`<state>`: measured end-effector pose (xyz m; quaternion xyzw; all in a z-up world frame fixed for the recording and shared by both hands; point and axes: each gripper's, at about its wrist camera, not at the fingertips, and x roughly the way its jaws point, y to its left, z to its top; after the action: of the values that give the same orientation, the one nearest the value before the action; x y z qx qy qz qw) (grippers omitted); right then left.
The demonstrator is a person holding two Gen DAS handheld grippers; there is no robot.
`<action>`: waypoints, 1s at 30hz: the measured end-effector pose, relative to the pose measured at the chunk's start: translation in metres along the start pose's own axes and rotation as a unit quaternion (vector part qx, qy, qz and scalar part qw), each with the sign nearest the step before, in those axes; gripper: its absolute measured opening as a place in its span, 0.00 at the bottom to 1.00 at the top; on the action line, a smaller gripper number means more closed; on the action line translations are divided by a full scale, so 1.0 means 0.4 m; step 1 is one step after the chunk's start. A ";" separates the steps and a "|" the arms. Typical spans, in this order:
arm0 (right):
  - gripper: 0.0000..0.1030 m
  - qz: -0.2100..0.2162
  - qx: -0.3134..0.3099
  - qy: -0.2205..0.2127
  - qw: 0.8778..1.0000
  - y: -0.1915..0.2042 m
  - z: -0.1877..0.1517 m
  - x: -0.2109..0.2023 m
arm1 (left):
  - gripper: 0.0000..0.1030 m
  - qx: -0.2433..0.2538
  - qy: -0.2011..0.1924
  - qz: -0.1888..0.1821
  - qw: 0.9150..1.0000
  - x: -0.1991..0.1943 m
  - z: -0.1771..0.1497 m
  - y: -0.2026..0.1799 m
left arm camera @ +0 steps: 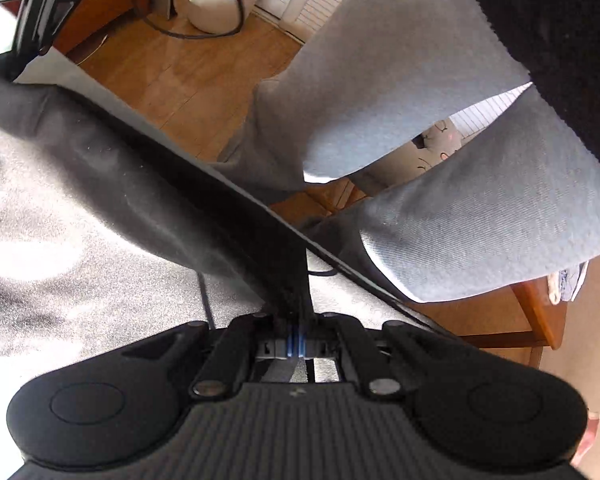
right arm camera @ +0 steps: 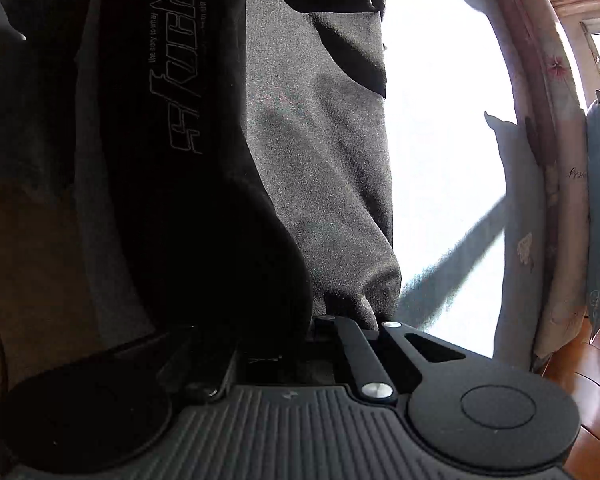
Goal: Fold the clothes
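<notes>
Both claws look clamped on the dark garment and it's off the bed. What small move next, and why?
Probably lower both together. The left claw and the right claw pinch the dark grey fabric garment taut above the white bed surface, so laying it flat should come before any fold.

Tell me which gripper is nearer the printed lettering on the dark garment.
Right. The lettering sits just ahead of the right gripper, which is shut on the dark garment. The left gripper clamps the far end, with no lettering in view.

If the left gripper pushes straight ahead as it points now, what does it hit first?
The left gripper is already shut on the dark garment stretched ahead of it; beyond that, probably the person's grey trouser leg, though depth is unclear.
</notes>
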<state>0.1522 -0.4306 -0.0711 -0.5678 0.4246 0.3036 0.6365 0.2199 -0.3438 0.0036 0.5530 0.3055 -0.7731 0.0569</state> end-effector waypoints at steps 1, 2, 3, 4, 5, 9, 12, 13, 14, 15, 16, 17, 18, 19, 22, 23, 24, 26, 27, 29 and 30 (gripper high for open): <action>0.06 -0.002 0.002 0.001 1.000 0.002 0.001 -0.007 | 0.01 0.001 0.000 -0.001 1.000 0.014 0.010 0.000; 0.06 -0.005 0.004 0.001 1.000 0.004 0.002 -0.013 | 0.01 0.002 -0.001 -0.001 1.000 0.027 0.021 0.000; 0.06 -0.005 0.006 0.003 1.000 0.007 0.002 -0.015 | 0.01 -0.002 0.001 -0.002 1.000 0.047 0.029 0.006; 0.06 0.002 0.005 0.008 1.000 0.016 -0.001 0.000 | 0.01 -0.007 0.003 -0.003 1.000 0.068 0.036 0.013; 0.06 0.008 0.005 0.012 1.000 0.024 -0.003 0.011 | 0.01 -0.013 0.005 -0.004 1.000 0.089 0.043 0.020; 0.07 0.009 0.027 0.017 0.999 0.027 -0.009 -0.006 | 0.01 -0.026 0.015 -0.006 1.000 0.162 0.065 0.042; 0.11 0.010 0.043 0.020 0.999 0.030 -0.013 -0.019 | 0.01 -0.035 0.024 0.002 0.999 0.197 0.071 0.049; 0.12 0.010 0.048 0.022 0.999 0.031 -0.015 -0.023 | 0.01 -0.040 0.025 0.005 0.999 0.204 0.072 0.050; 0.17 0.011 0.053 0.023 0.998 0.032 -0.016 -0.027 | 0.01 -0.046 0.025 0.007 0.999 0.211 0.073 0.050; 0.20 0.011 0.059 0.024 0.998 0.033 -0.018 -0.031 | 0.01 -0.049 0.025 0.009 0.998 0.214 0.073 0.048; 0.25 0.011 0.064 0.025 0.998 0.034 -0.019 -0.036 | 0.01 -0.049 0.026 0.013 0.998 0.223 0.073 0.043; 0.25 0.012 0.069 0.026 0.997 0.035 -0.021 -0.040 | 0.01 -0.048 0.025 0.014 0.998 0.233 0.072 0.040; 0.25 0.012 0.075 0.028 0.997 0.036 -0.022 -0.044 | 0.01 -0.048 0.025 0.015 0.998 0.235 0.070 0.038; 0.25 0.013 0.080 0.029 0.996 0.037 -0.024 -0.048 | 0.01 -0.052 0.024 0.015 0.998 0.233 0.068 0.040; 0.25 0.015 0.098 0.032 0.995 0.040 -0.028 -0.064 | 0.01 -0.064 0.024 0.015 0.998 0.219 0.062 0.053; 0.25 0.025 0.116 0.030 0.992 0.040 -0.033 -0.080 | 0.01 -0.065 0.026 0.017 0.997 0.221 0.062 0.054; 0.25 0.037 0.139 0.032 0.989 0.036 -0.040 -0.091 | 0.01 -0.064 0.029 0.019 0.997 0.226 0.065 0.053; 0.24 0.061 0.187 0.036 0.980 0.028 -0.054 -0.110 | 0.01 -0.061 0.035 0.026 0.997 0.239 0.070 0.048; 0.24 0.068 0.220 0.040 0.972 0.017 -0.061 -0.116 | 0.01 -0.060 0.038 0.029 0.997 0.245 0.072 0.046; 0.24 0.073 0.283 0.043 0.955 0.004 -0.075 -0.129 | 0.01 -0.063 0.045 0.033 0.996 0.256 0.075 0.046; 0.24 0.072 0.315 0.042 0.946 0.001 -0.081 -0.136 | 0.01 -0.065 0.047 0.035 0.996 0.256 0.077 0.048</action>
<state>0.1207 -0.4573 -0.0230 -0.3190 0.5646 0.1754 0.7407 0.1639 -0.3504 -0.0891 0.5940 0.3379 -0.7225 0.1054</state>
